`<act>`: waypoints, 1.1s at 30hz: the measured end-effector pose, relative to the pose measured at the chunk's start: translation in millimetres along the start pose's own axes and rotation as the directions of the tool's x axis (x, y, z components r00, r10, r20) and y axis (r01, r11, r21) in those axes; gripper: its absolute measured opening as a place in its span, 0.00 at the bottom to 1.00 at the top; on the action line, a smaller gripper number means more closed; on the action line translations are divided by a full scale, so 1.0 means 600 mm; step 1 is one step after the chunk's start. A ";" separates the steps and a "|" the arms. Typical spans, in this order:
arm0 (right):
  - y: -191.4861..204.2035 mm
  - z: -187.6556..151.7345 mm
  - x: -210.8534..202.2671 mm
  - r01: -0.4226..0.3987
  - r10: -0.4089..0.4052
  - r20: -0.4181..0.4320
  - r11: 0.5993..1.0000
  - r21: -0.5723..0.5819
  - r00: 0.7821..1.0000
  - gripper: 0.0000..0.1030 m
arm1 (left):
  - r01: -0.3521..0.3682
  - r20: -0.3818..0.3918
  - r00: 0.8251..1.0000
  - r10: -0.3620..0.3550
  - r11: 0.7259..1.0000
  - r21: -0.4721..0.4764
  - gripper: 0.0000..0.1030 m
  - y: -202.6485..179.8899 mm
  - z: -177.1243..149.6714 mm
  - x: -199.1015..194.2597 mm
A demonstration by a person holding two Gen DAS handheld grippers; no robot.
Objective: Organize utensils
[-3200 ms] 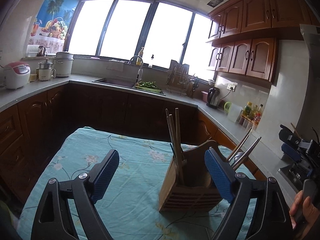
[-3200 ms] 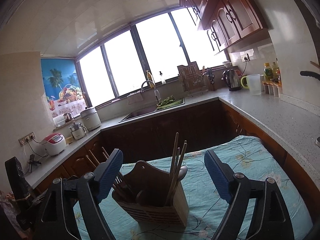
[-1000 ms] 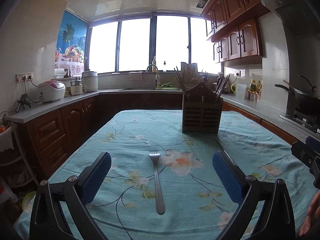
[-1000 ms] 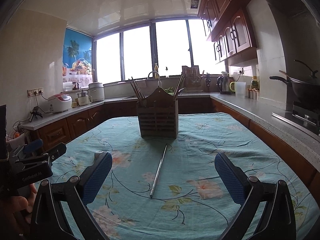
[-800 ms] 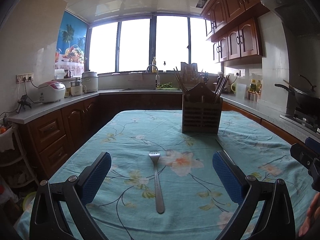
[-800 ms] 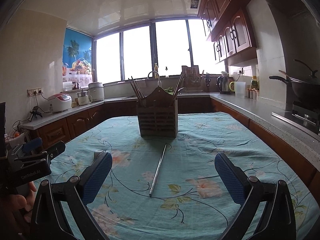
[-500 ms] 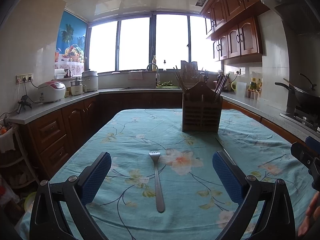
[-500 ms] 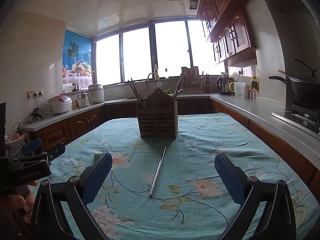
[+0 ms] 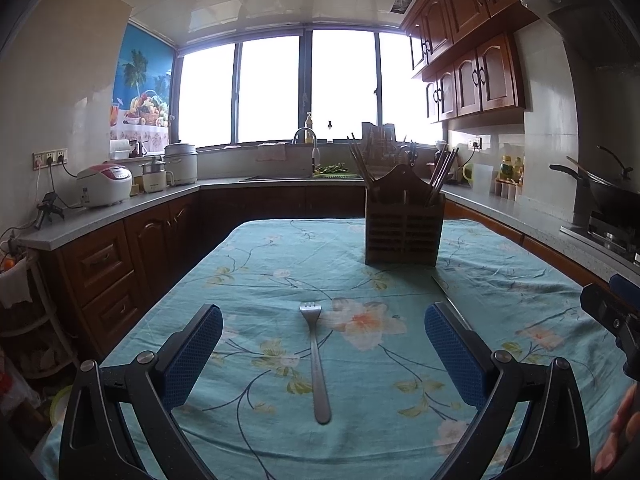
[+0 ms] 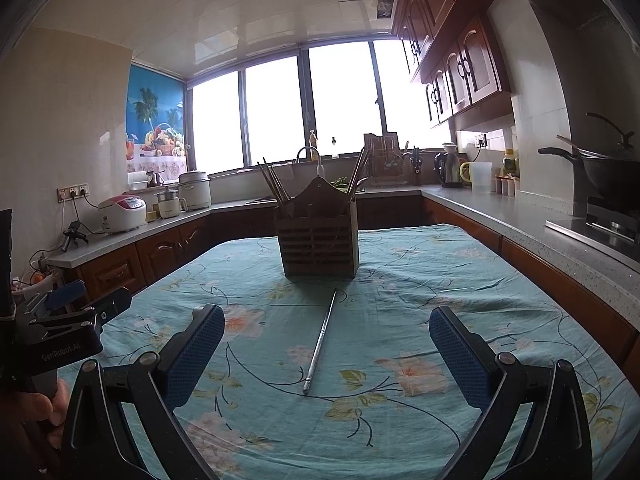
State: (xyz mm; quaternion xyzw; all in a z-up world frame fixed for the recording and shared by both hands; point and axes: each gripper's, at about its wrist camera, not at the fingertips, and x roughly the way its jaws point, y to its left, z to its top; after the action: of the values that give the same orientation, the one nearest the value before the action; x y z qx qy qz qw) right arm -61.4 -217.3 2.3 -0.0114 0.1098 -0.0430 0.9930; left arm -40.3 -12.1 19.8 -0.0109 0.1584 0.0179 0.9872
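The left gripper is hovering with its blue-padded fingers spread wide, pinching nothing; a silver metal fork is lying flat between them on the teal floral tablecloth, tines pointing away. The right gripper is likewise holding its fingers wide apart and empty, with a thin silver metal rod-like utensil lying on the cloth between them, slanting away toward the far right. Beyond both sets of fingertips, a dark brown slatted wooden utensil holder is standing upright, with chopsticks sticking out of it
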 end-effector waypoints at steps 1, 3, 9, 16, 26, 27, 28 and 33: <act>0.000 0.000 0.000 -0.001 0.001 -0.001 1.000 0.001 1.000 1.00 | -0.002 0.000 1.000 0.002 1.000 0.002 0.99 0.000 0.000 0.000; -0.001 0.000 0.000 -0.002 0.002 0.001 1.000 0.001 1.000 1.00 | -0.004 -0.001 1.000 0.004 1.000 0.005 0.99 -0.002 0.000 0.000; 0.002 0.000 0.000 -0.006 0.006 -0.001 1.000 0.004 1.000 1.00 | -0.007 0.003 1.000 0.007 1.000 0.014 0.99 -0.006 0.001 -0.003; 0.005 -0.001 0.000 -0.013 0.013 0.001 1.000 0.003 1.000 1.00 | -0.009 0.002 1.000 0.008 1.000 0.023 0.99 -0.010 -0.001 -0.002; 0.007 0.002 -0.006 -0.021 0.021 0.012 1.000 0.005 1.000 1.00 | -0.010 0.001 1.000 0.010 1.000 0.026 0.99 -0.015 -0.002 -0.003; 0.006 0.002 -0.006 -0.023 0.023 0.013 1.000 0.005 1.000 1.00 | -0.011 0.001 1.000 0.011 1.000 0.026 0.99 -0.015 -0.002 -0.003; 0.007 0.002 -0.007 -0.025 0.025 0.013 1.000 0.005 1.000 1.00 | -0.011 0.000 1.000 0.011 1.000 0.026 0.99 -0.015 -0.002 -0.003; 0.006 0.005 -0.009 -0.028 0.028 0.015 1.000 0.006 0.999 1.00 | -0.008 -0.002 1.000 0.008 1.000 0.025 0.99 -0.016 -0.002 -0.003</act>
State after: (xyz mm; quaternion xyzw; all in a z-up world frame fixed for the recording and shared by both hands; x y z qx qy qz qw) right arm -65.6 -213.2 6.4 -0.0071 0.1026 -0.0291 0.9943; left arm -41.9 -21.7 19.3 0.0019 0.1595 0.0200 0.9870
